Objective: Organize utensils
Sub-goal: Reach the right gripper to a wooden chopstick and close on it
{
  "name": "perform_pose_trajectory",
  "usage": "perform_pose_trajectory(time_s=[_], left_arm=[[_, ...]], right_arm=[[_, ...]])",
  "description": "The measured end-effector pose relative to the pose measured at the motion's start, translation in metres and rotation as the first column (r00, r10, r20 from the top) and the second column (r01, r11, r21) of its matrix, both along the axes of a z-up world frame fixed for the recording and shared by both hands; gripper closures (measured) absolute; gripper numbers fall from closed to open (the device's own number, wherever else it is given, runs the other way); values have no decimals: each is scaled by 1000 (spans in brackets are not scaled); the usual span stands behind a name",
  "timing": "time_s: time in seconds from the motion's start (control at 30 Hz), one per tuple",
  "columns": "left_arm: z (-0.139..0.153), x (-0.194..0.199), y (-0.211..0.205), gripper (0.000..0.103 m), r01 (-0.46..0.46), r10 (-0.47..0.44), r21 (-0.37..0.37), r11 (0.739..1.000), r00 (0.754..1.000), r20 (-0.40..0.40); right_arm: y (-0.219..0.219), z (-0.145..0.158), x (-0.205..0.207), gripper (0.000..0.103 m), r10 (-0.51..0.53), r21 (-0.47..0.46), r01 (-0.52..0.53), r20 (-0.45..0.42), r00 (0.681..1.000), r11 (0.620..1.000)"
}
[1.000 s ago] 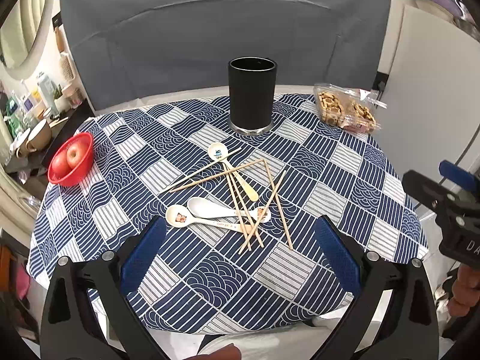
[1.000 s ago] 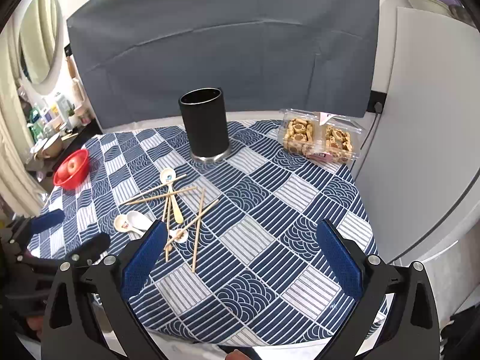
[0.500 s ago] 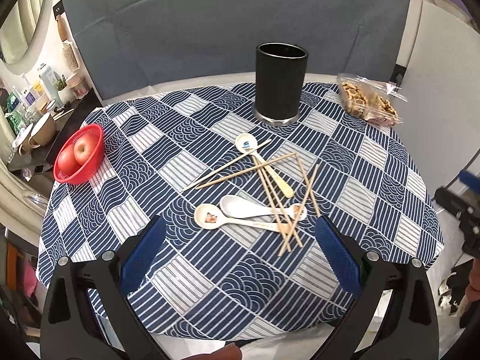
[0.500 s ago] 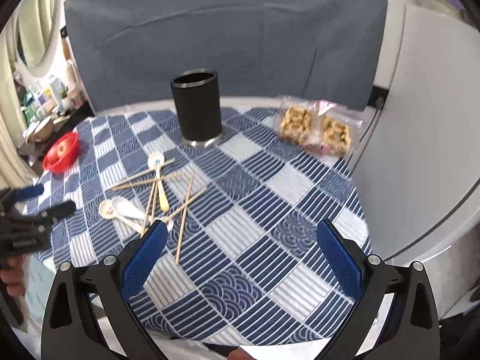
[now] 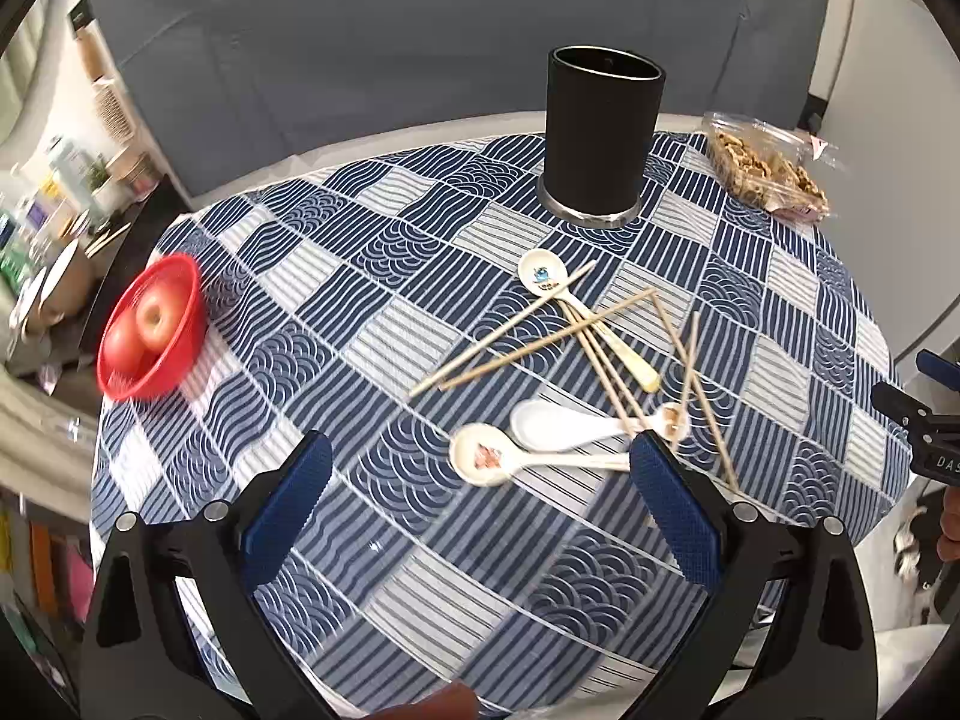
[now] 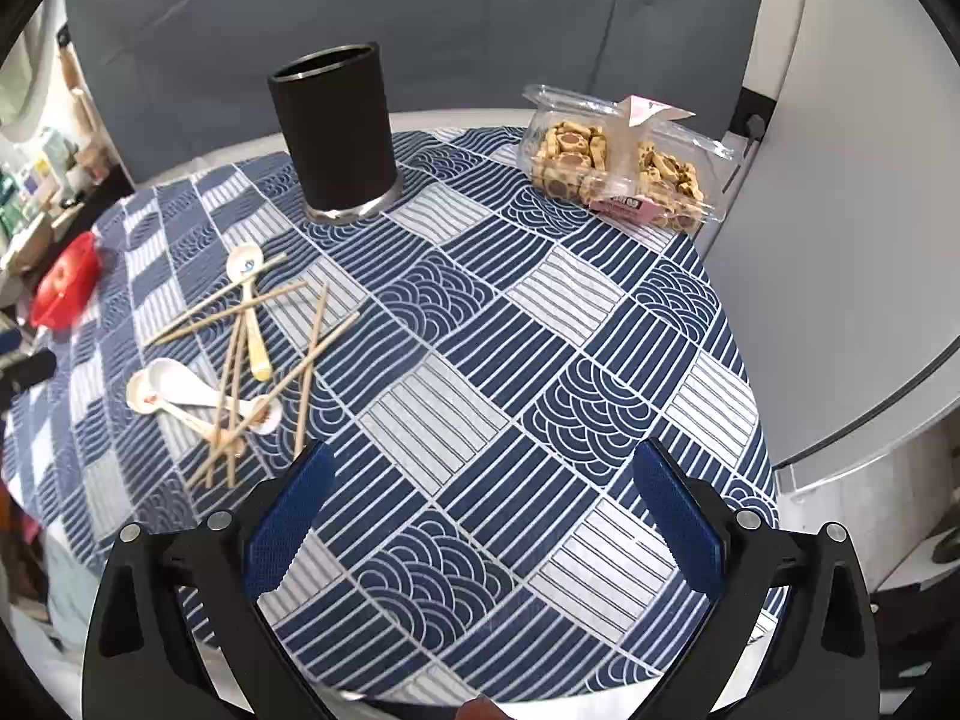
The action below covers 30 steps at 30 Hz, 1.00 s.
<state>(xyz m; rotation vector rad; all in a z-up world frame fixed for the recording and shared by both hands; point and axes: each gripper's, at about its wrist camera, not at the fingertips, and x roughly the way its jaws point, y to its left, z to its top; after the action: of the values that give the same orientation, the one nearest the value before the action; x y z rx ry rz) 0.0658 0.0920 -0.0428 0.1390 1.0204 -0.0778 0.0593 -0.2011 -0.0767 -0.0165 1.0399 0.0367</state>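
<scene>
A round table draped in a blue-and-white patchwork tablecloth (image 5: 372, 360) is filling both wrist views, backed by a grey fabric screen (image 6: 420, 18). Toward the far edge, a tall black utensil holder (image 5: 603, 132) is standing upright on its metal base, its mouth open. To its right, near the table's rim, a clear plastic box of cookies (image 6: 618, 159) is lying flat. At the opposite, left edge, a red bowl (image 5: 153, 330) is holding what look like two apples.

In the middle of the cloth, well apart from the holder, wooden chopsticks (image 5: 528, 330) are lying scattered and crossing one another over ceramic spoons. One white spoon with a blue motif (image 5: 543, 273) is sitting nearest the holder, its handle running beneath the sticks; a plain white spoon (image 5: 558, 423) and a spoon with a red motif (image 5: 486, 456) are lying side by side at the near end of the pile, just beyond the left gripper.

The left gripper (image 5: 480, 510) is hovering above the near part of the table, its blue-padded fingers (image 5: 288, 504) spread wide and gripping nothing. The right gripper (image 6: 480, 516) is hanging over bare cloth to the right of the pile, its fingers (image 6: 678, 522) likewise spread wide and carrying nothing.
</scene>
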Motion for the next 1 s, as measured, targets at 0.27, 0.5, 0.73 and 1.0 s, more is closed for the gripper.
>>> perform_pose_trajectory(time_s=[0.27,0.5,0.73,1.0], left_arm=[[-26,50,18,6,115,-115,-8,993,990,-78],[-49,89,23,6,206,-206,-22,978,964,-169],[-68,130,18,6,310,-307,-15,951,932,-192],[-106,165,13,6,384,-378,-15,923,899,-220]], right_arm=[[39,-21,15,8,6,-15,-7,-83,997,1000],[52,-49,41,8,-53,57,65,-193,980,996],[68,-61,58,8,-86,21,93,-231,969,995],[95,-86,64,8,-16,-79,-5,-262,965,997]])
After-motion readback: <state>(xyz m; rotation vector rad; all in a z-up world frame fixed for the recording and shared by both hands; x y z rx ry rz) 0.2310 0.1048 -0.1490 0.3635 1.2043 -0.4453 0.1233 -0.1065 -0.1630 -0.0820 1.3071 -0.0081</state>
